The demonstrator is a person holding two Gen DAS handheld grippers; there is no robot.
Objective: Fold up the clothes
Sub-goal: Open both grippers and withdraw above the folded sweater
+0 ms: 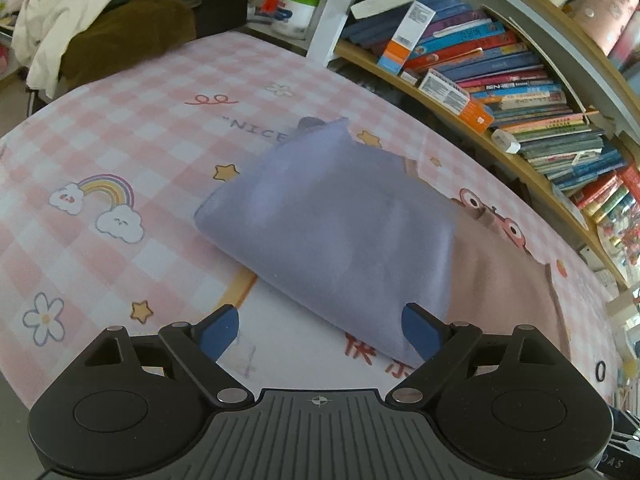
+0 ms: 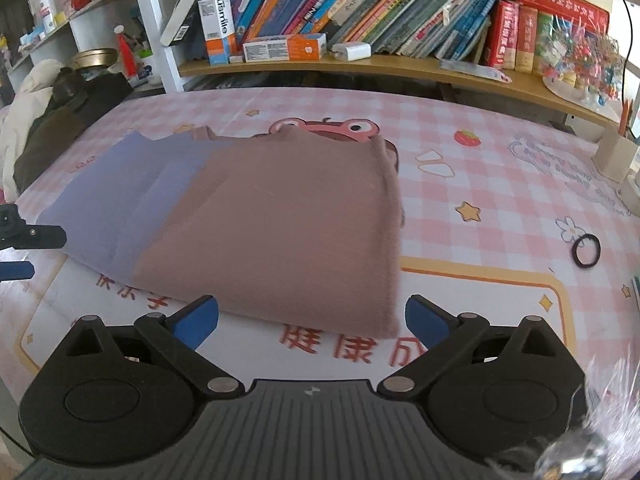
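A folded lavender garment lies on the pink checked sheet. A folded dusty-pink garment lies right of it and overlaps its edge. In the right wrist view the pink garment covers the right part of the lavender garment. My left gripper stands open just short of the lavender garment's near edge, nothing between its blue pads. My right gripper is open at the pink garment's near edge, holding nothing. The left gripper's finger shows at the left edge of the right wrist view.
A wooden shelf of books and boxes runs along the far side of the bed. A heap of cream and brown clothes sits at the far left corner. A black hair tie lies on the sheet to the right.
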